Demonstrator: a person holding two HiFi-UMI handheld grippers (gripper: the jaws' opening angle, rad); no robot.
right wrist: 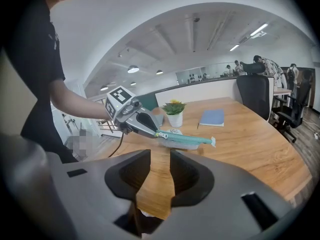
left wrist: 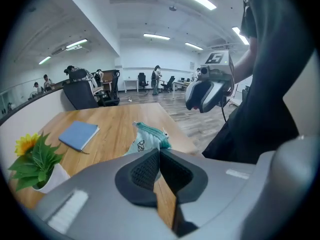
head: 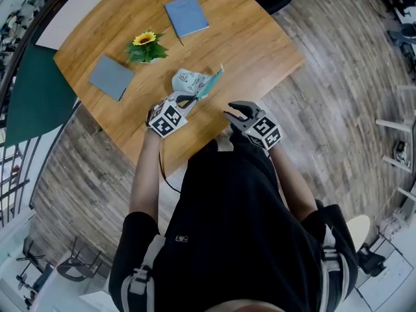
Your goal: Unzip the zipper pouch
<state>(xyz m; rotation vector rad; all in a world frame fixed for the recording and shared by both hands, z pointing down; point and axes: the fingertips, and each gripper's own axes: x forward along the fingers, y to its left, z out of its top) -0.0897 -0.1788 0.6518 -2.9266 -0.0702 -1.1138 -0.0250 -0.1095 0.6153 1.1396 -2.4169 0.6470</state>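
**Head view:** On the wooden table (head: 250, 41), the zipper pouch (head: 192, 81) lies just on the person's side of the potted sunflower (head: 146, 47). The left gripper (head: 185, 101) is at the pouch's near end. The right gripper (head: 233, 114) is farther from the sunflower, at the table's near edge. The white pot holds one yellow flower and green leaves.

**Left gripper view:** The jaws are pressed together, and the pouch's teal edge shows just past their tips. The sunflower is off to the left.

**Right gripper view:** The left gripper pinches the pouch by its zipper end, holding it clear of the table in front of the sunflower. What is inside the pouch cannot be seen. The right gripper's own jaws stand partly apart, with only tabletop between them.
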